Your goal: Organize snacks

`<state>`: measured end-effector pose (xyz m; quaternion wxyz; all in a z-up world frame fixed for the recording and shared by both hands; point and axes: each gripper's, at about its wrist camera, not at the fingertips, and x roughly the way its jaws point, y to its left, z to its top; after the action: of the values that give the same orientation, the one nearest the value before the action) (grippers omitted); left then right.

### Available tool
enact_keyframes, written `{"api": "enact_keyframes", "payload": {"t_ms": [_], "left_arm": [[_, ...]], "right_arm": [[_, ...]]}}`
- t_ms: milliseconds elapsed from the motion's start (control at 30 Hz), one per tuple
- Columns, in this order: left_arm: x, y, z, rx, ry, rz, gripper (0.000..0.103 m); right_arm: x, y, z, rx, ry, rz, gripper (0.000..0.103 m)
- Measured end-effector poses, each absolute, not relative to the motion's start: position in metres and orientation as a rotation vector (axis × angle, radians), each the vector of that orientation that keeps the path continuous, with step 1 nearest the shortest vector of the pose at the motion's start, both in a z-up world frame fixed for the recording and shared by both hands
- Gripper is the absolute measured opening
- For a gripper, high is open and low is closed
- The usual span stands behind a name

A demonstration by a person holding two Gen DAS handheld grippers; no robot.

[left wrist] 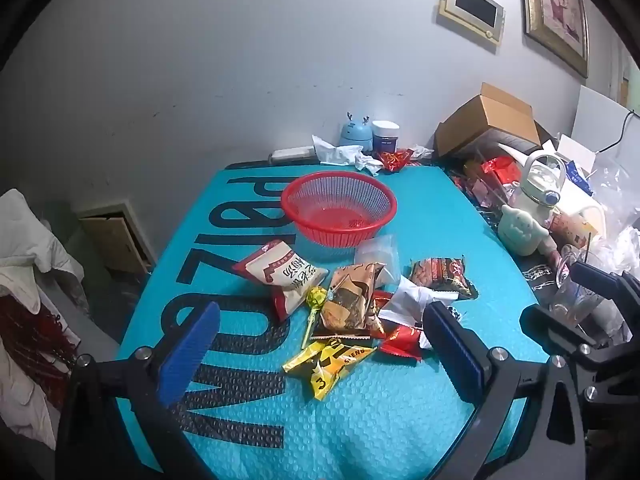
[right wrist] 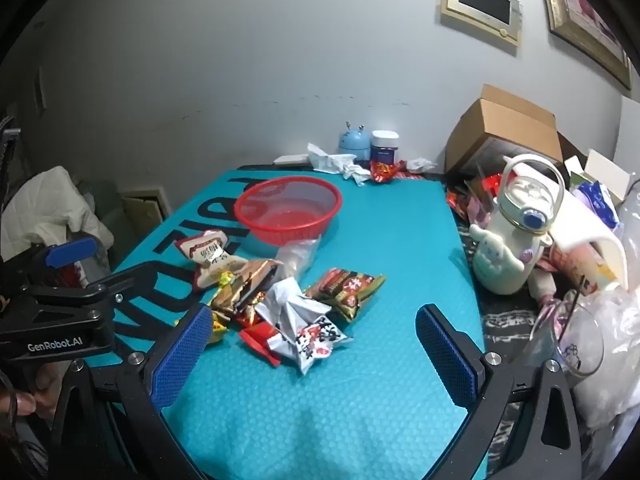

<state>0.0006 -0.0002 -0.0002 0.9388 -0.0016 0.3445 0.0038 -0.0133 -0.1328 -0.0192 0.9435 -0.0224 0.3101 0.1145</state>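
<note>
Hovering with jaws wide apart, the left gripper (left wrist: 320,354) frames the snack pile (left wrist: 352,304) mid-frame; the right gripper (right wrist: 316,354) likewise, red basket (left wrist: 339,208) beyond.

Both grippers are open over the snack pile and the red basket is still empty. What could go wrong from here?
1. The snack pile overlaps: closing on the brown packet may drag the lollipop or red wrappers along.
2. The clear plastic bag lies against the red basket, so a careless drop could catch it.
3. The left gripper and right gripper hover close together, so reaching for one spot risks a bump.
</note>
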Motion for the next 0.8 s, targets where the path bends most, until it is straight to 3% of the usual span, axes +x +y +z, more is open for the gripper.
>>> {"api": "enact_keyframes", "payload": {"t_ms": [800], "left_arm": [[-0.0006,-0.0034,0.0038,-0.003,0.694,-0.015,0.103]], "right_arm": [[-0.0142,-0.1339,-0.0200,-0.033,0.624,0.230,0.103]]}}
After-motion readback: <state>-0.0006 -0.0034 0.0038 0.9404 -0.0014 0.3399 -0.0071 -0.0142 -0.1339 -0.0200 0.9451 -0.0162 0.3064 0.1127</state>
